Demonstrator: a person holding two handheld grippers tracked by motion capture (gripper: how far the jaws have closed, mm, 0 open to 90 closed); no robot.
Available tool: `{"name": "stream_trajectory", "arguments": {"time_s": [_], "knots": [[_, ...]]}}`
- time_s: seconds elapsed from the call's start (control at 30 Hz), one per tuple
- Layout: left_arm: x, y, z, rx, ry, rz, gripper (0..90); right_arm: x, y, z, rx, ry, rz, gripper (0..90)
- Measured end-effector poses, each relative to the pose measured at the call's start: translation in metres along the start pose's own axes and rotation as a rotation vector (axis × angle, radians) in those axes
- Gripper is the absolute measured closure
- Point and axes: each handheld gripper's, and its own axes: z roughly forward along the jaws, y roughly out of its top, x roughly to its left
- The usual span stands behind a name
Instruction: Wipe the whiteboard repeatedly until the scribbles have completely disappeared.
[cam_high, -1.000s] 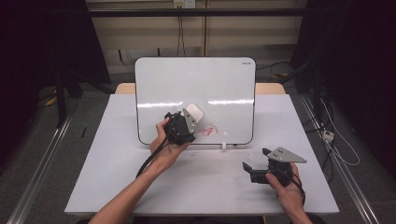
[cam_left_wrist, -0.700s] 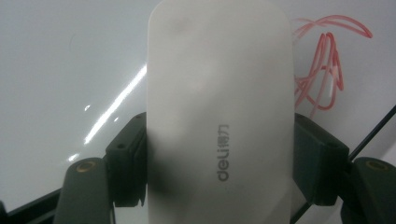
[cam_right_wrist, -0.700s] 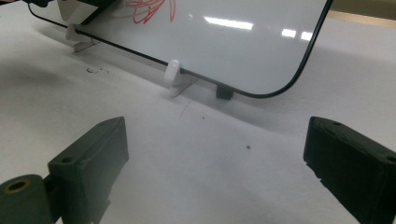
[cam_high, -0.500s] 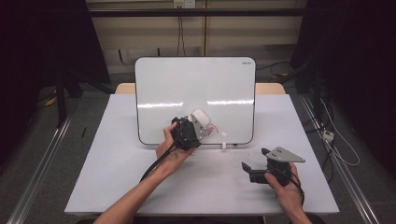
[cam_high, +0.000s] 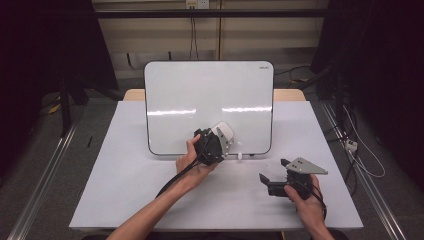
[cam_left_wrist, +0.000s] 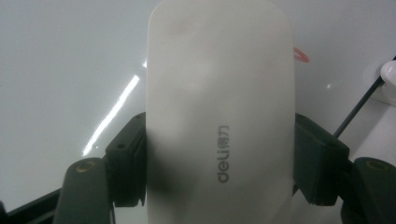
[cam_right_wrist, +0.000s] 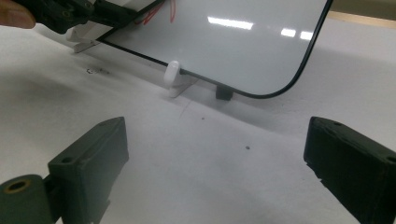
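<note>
Gripping a white eraser (cam_left_wrist: 219, 116) between its two black jaws, the left tool (cam_high: 216, 145) holds it against the lower part of the whiteboard (cam_high: 210, 95), which stands tilted on the tabletop (cam_high: 125, 185), with a trace of red marking (cam_left_wrist: 301, 55) showing just beside the eraser's edge. Off to the right and well apart from the board, the right tool (cam_high: 272, 182) rests low over the tabletop in the person's right hand (cam_high: 310, 207), its jaws spread wide with nothing between them, pointing toward the board's lower corner and one of its small white feet (cam_right_wrist: 173, 74).
</note>
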Motion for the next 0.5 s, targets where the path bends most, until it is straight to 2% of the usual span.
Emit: {"name": "stream_trajectory", "arguments": {"time_s": [0.1, 0.17, 0.2, 0.27, 0.5], "knots": [[-0.004, 0.003, 0.001, -0.006, -0.009, 0.011, 30.7, 0.001, 0.0, 0.001, 0.0, 0.003, -0.004, 6.4], [-0.009, 0.007, 0.003, -0.007, -0.033, 0.022, 30.7, 0.001, 0.0, 0.001, 0.0, 0.003, -0.005, 6.4], [-0.013, 0.01, 0.004, -0.003, -0.043, 0.044, 30.7, 0.001, 0.0, 0.001, 0.0, 0.003, -0.005, 6.4], [-0.023, 0.014, 0.006, -0.01, -0.034, 0.061, 30.8, 0.001, 0.0, 0.001, 0.0, 0.005, -0.005, 6.4], [-0.024, 0.018, 0.007, 0.0, -0.058, 0.074, 30.8, -0.002, -0.001, -0.003, -0.007, 0.0, 0.003, 6.4]]}}
